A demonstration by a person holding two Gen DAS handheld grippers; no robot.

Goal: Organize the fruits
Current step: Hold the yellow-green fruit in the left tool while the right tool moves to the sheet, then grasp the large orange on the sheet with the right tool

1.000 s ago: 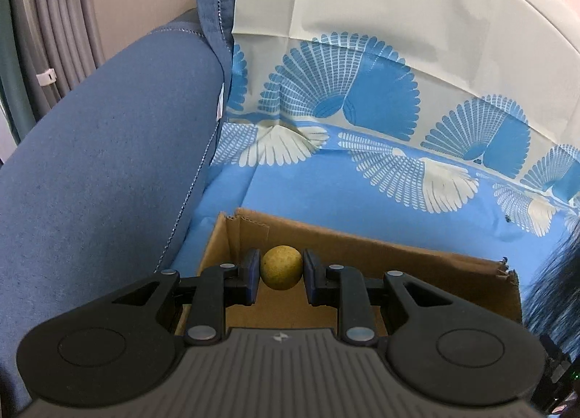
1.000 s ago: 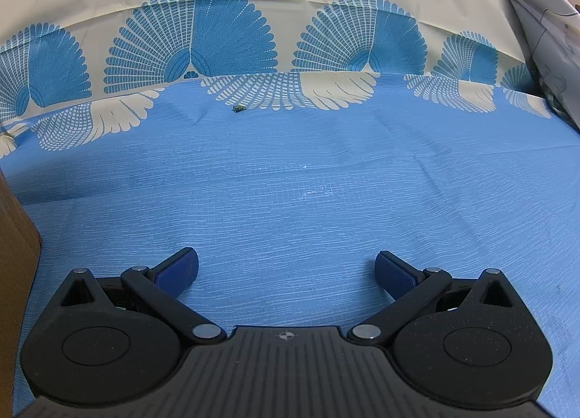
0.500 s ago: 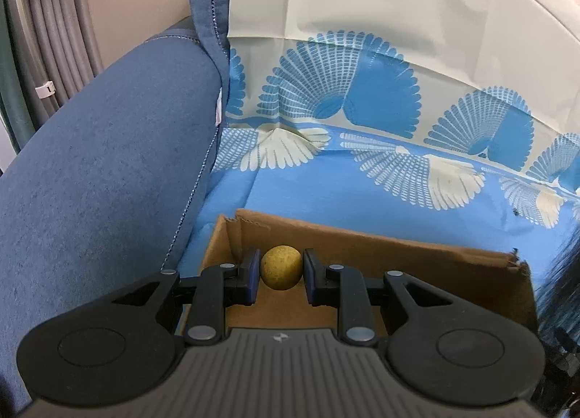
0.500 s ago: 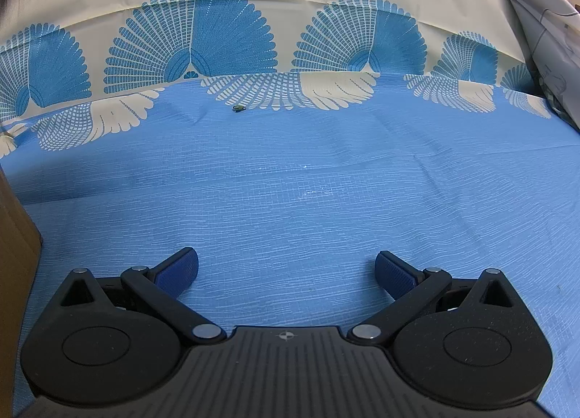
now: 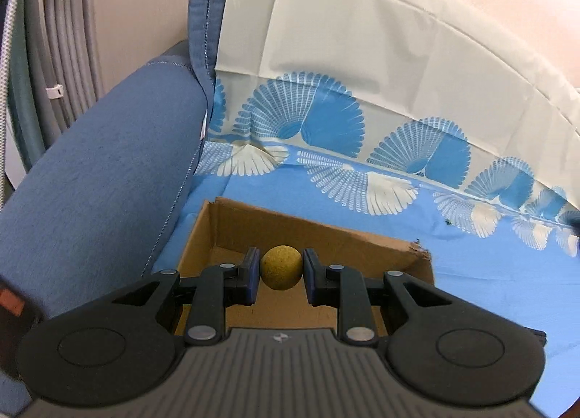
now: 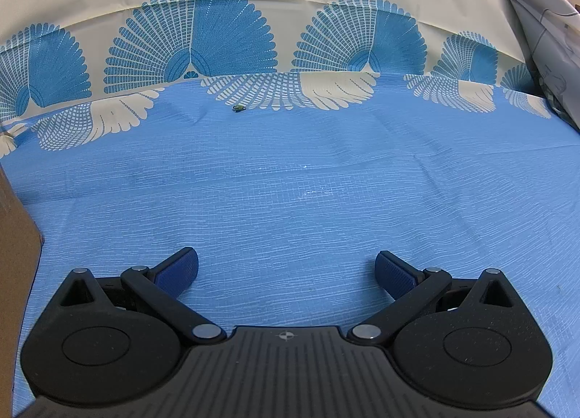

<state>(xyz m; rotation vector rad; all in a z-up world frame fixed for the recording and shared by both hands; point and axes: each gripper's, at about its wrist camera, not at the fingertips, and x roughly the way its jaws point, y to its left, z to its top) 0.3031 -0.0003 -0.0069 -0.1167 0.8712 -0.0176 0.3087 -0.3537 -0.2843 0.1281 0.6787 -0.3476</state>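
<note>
The left gripper (image 5: 281, 274) clamps a small round yellow-brown fruit (image 5: 281, 272) above the open brown cardboard box (image 5: 232, 226), seemingly mid-transfer, so next it likely needs lowering and releasing inside.

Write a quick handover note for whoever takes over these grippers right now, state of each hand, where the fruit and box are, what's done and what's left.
Left gripper: shut on the small round yellow-brown fruit, held over the open cardboard box.
Right gripper: open, empty, over bare blue cloth.
Box sits on the cloth beside the blue sofa arm; its visible floor shows no other fruit.
Done: fruit gripped.
Left: whether it is going into or coming out of the box cannot be told; place it, then release. A tiny dark speck lies on the cloth.
</note>
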